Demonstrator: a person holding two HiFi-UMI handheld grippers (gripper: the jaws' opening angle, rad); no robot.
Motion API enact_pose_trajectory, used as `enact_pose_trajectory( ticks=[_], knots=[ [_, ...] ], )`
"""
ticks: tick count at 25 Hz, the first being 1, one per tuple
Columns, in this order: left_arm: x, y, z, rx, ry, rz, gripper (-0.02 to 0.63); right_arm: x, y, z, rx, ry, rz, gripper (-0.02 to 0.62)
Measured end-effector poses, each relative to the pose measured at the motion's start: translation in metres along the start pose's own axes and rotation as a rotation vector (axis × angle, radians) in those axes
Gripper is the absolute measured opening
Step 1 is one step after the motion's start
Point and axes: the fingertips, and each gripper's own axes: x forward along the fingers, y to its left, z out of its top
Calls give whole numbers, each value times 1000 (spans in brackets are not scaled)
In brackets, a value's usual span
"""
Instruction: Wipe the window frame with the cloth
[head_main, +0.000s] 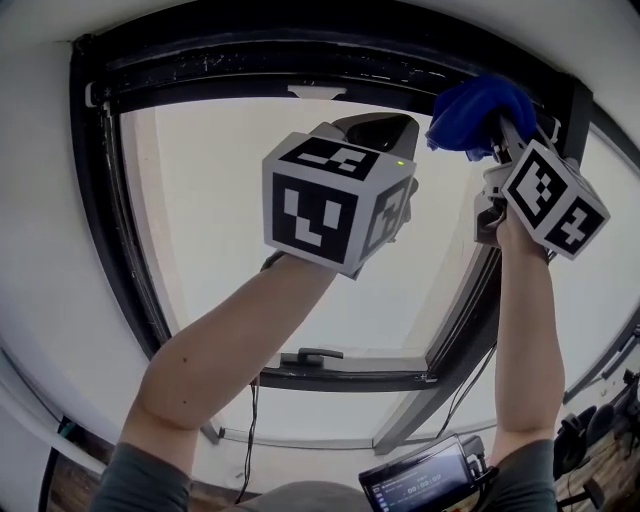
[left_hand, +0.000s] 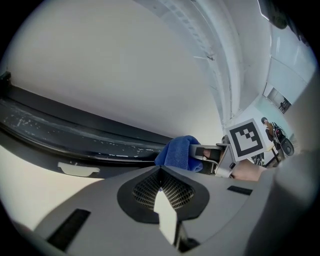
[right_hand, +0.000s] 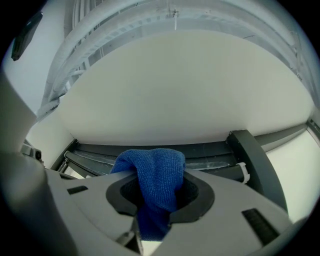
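The screen on the device (head_main: 420, 482) at your waist shows print too small to read. Your right tool (right_hand: 156, 196) is clamped on the blue cloth (right_hand: 156, 172), which bunches up out of the jaws. The cloth sits at the top bar of the dark window frame (head_main: 300, 58), near its right corner; whether it touches the bar is unclear. Your left tool (left_hand: 161, 172) has its jaws together with nothing between them, raised just beside the right one, below the same bar. A window handle (head_main: 312, 355) sits on the lower bar.
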Motion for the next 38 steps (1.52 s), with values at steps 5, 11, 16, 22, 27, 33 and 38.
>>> enact_pose_trajectory(
  ticks=[5,11,16,22,27,33,38],
  knots=[
    [36,-34,-13,-25,8,-26,8,-11,-52,1,-21,5,-33,118],
    [71,-69,-18,7,6,-59,8,-21,-108,-4,-9,7,-86,118],
    [96,-94,-29,-9,21,-90,8,-32,-150,-9,-18,20,-123,118],
    [117,-114,-50,-39,75,-81,8,-38,-178,-11,-33,36,-144,118],
    [118,-121,-50,-43,45,-103,8,-41,-174,-9,-36,49,-131,118],
    [116,-108,-32,-55,13,-106,8,-51,-165,30,-64,-11,-134,118],
    [111,-103,-16,3,-16,-98,8,-47,-156,42,-121,-15,-137,118]
  ],
)
